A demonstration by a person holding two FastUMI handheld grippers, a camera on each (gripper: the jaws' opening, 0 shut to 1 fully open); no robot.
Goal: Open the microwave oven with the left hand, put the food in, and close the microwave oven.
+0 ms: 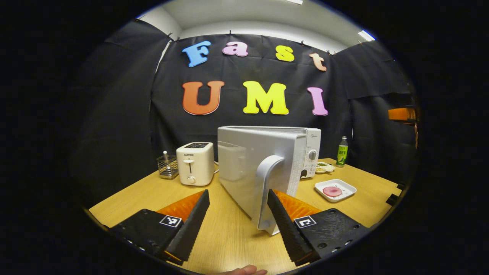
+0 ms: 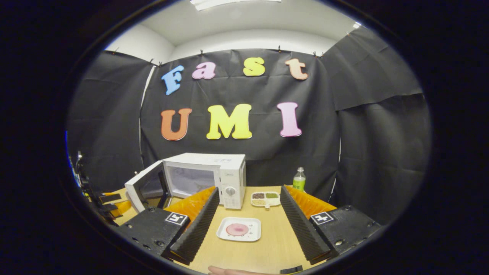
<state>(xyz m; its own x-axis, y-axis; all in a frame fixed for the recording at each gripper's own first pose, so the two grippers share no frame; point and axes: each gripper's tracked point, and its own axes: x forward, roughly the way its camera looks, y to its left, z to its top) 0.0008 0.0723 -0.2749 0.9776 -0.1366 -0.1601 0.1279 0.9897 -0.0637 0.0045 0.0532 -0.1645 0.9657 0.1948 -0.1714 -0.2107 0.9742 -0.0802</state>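
Booth: black cloth hangs on all sides under a pale ceiling; a wooden table carries everything
Microwave: white microwave stands at the back of the table, its cavity exposed; its door is swung wide toward the left gripper
Left gripper: left gripper has its fingers spread apart and holds nothing; the door's curved handle sits just ahead, close by its right finger; whether they touch is unclear
Food: pink round slice lies on a white square plate in front of the microwave, on the table
Right gripper: right gripper is spread wide and empty; the plate lies between and just beyond its fingers, not touched
Other items: white toaster and a wire basket left of the door; a divided dish and a green bottle right of the microwave
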